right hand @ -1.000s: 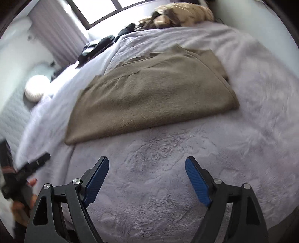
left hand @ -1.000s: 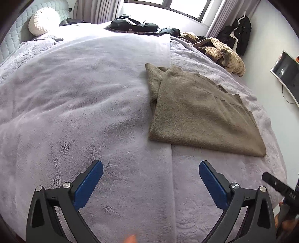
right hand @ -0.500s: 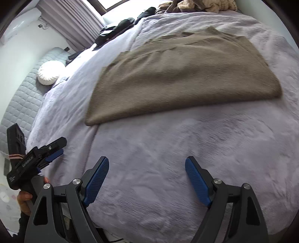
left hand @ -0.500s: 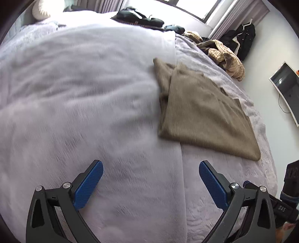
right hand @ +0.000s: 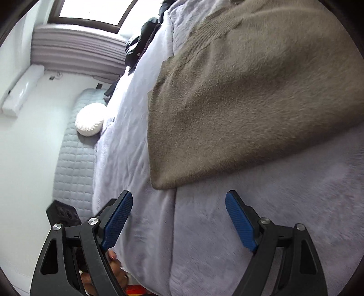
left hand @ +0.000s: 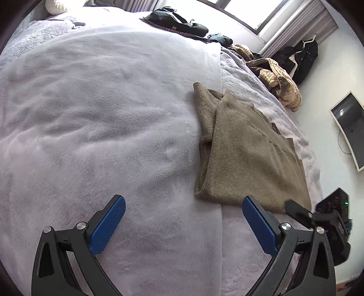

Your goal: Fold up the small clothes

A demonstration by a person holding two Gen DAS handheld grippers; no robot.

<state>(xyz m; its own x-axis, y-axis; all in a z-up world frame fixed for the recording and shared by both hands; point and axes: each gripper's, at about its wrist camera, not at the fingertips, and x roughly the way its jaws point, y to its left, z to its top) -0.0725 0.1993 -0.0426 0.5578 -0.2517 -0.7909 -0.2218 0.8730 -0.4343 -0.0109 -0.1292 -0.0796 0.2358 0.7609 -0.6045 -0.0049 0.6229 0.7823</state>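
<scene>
A folded olive-brown sweater lies flat on the lilac fleece bed cover. My left gripper is open and empty, just short of the sweater's near left corner. My right gripper is open and empty, close below the sweater's near corner in the right wrist view. The right gripper's tip also shows at the lower right of the left wrist view, beside the sweater's near edge.
A pile of tan and dark clothes lies at the far right of the bed, dark garments by the window. A white round cushion rests at the quilted headboard. A monitor hangs on the right wall.
Both grippers have moved closer to the sweater's near edge. The right wrist view has rolled and swung left onto the near left corner. Both stay open.
</scene>
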